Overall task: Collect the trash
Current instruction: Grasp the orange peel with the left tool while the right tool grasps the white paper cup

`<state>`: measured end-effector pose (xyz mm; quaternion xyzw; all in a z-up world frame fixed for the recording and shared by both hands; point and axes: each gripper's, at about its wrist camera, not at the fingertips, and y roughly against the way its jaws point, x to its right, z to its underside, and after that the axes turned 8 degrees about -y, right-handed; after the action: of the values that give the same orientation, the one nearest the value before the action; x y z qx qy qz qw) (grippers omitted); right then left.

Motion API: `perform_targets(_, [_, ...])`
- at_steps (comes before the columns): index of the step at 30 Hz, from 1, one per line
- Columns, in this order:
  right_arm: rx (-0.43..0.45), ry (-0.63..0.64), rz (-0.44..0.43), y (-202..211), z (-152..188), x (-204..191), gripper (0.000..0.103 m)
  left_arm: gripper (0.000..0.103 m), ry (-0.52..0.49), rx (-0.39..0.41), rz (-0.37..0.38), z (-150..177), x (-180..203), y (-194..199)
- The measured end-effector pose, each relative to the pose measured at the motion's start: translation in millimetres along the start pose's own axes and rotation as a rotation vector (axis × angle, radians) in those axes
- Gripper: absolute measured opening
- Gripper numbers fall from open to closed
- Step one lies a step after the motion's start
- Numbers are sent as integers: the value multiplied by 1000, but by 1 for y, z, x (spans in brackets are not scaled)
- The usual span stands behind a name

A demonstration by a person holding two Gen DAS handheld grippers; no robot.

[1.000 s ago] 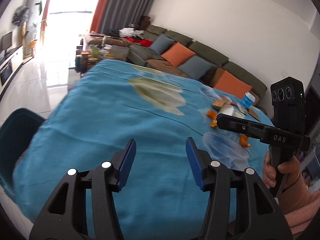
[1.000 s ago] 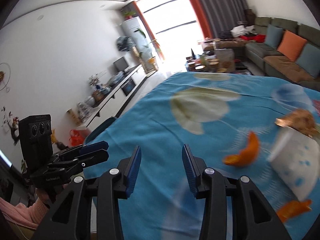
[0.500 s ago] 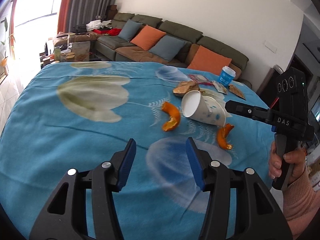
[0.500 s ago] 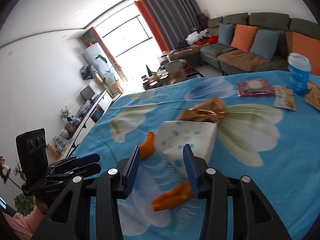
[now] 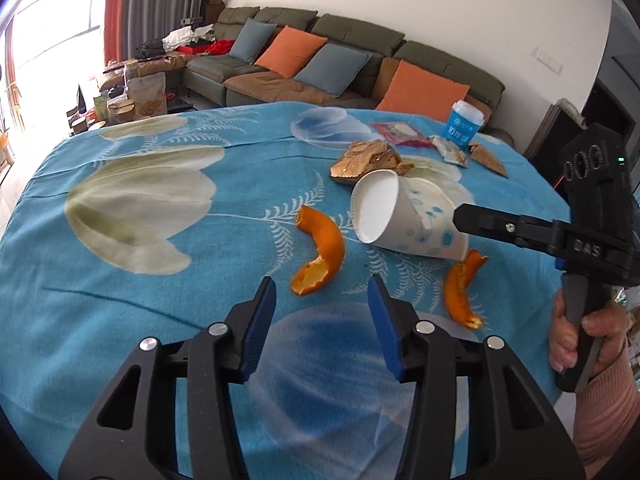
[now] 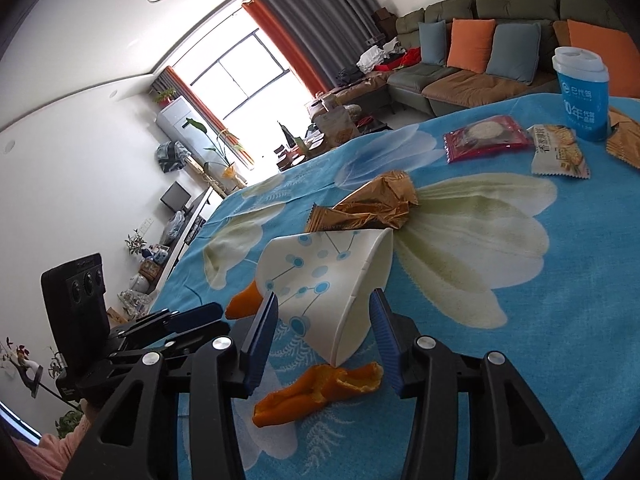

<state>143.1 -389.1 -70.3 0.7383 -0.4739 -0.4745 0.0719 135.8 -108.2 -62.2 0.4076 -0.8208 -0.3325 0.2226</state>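
The left claw [image 5: 322, 316] hangs over the blue flowered table [image 5: 120, 280]; its jaws have just been closing, yet they stand apart with nothing between them, and a curled orange peel [image 5: 320, 258] lies just ahead. The right claw [image 6: 324, 330] is open too, its blue pads either side of the narrow end of a tipped paper cup [image 6: 328, 276] without pressing it. A second peel [image 6: 316, 394] lies under that cup's base. Beyond are a crumpled gold wrapper [image 6: 376, 204], snack packets [image 6: 486, 138] and an upright blue cup [image 6: 582, 94].

A white paper cup [image 5: 408, 216] lies tipped on its side. Two orange peels [image 5: 318, 256] flank it, with a crumpled gold wrapper [image 5: 368, 158] just beyond.
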Motion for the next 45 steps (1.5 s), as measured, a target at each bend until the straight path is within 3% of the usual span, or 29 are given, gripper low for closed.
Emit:
perform_targets(6, [-12, 6, -22, -2, 1, -1, 42, 35, 11, -33, 12, -4, -1, -14])
perform_targets(11, [-18, 2, -35, -2, 0, 0, 31, 26, 10, -44, 10, -8, -1, -20])
perform_targets(21, [-22, 23, -57, 2, 4, -6, 8, 18, 3, -31, 5, -6, 3, -16])
perform_targets(45, [0, 26, -146, -1, 6, -28, 2, 15, 68, 91, -49, 26, -22, 64])
